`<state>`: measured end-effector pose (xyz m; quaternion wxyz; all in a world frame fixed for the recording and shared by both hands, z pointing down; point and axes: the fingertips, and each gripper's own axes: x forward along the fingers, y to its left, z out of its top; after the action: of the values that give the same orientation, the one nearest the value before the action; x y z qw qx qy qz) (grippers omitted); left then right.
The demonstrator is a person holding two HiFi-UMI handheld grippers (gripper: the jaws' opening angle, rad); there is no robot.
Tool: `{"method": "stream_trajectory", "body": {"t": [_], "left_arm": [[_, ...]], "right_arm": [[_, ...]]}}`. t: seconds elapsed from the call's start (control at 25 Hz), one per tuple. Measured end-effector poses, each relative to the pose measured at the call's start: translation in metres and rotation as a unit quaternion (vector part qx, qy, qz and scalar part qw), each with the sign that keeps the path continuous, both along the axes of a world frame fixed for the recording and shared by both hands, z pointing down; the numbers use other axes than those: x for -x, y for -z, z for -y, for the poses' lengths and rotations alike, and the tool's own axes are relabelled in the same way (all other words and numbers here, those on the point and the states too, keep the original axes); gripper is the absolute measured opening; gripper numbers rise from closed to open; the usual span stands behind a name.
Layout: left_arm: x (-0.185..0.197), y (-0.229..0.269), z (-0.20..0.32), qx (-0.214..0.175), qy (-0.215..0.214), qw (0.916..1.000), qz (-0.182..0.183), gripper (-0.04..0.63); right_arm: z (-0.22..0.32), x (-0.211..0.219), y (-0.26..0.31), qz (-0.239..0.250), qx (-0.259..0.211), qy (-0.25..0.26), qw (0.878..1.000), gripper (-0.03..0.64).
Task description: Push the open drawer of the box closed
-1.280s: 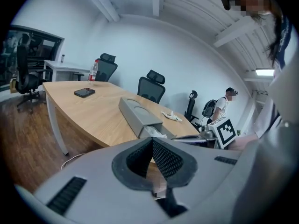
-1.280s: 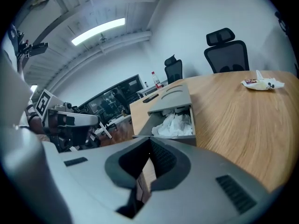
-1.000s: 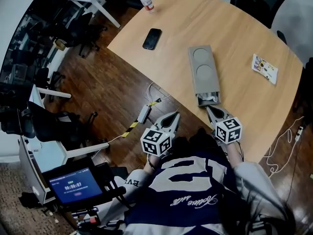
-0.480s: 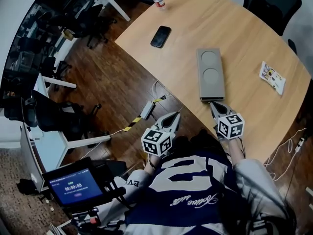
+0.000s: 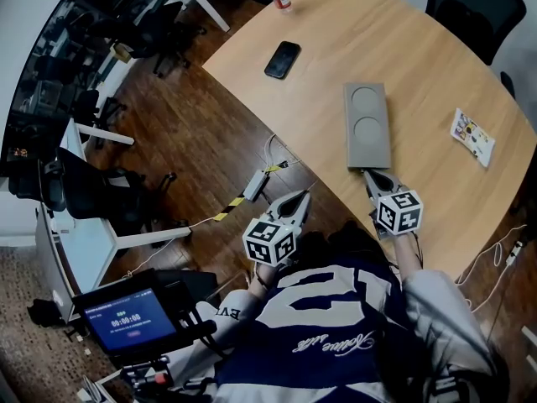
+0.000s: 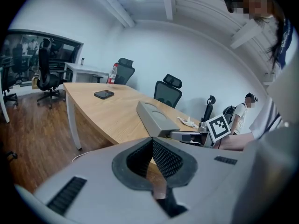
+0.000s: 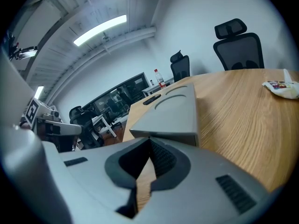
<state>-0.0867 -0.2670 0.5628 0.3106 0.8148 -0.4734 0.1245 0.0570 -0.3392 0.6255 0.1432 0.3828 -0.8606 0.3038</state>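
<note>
- Head view: grey box on the table, its near end right at the right hand-held gripper, clenched on nothing.
- Left hand-held gripper clenched empty too, off the table edge.
- Looks rigid, light, probably slidey. Better pushed square on the end face than grabbed.
- Long axis runs near to far. Drawer faces near and looks flush.

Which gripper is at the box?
The right gripper: its shut tips sit at the near end of the box on the table. The left gripper hangs beside the table, over the floor, apart from the box.
</note>
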Motion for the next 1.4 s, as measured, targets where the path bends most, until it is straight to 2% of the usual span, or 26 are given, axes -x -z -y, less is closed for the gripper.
{"method": "stream_trajectory", "body": {"t": [0.24, 0.52, 0.8, 1.08, 1.4], "left_arm": [[-0.003, 0.000, -0.004, -0.002, -0.015, 0.9999, -0.005, 0.002], [-0.003, 0.000, -0.014, -0.011, -0.041, 0.9990, -0.012, 0.002], [0.007, 0.007, -0.037, -0.018, -0.088, 0.9956, -0.026, 0.003], [0.016, 0.011, -0.075, -0.022, -0.152, 0.9873, -0.039, 0.002], [0.014, 0.007, -0.115, -0.017, -0.180, 0.9806, -0.075, 0.002]], "right_arm": [[-0.004, 0.001, 0.004, 0.009, 0.003, -0.025, 1.000, -0.002], [-0.037, -0.002, 0.010, 0.017, 0.004, -0.051, 0.999, -0.002], [-0.092, 0.004, 0.015, 0.013, 0.012, -0.096, 0.995, -0.002], [-0.153, 0.016, 0.022, 0.018, 0.011, -0.163, 0.986, -0.002], [-0.226, 0.010, 0.028, -0.003, 0.012, -0.210, 0.978, -0.002]]}}
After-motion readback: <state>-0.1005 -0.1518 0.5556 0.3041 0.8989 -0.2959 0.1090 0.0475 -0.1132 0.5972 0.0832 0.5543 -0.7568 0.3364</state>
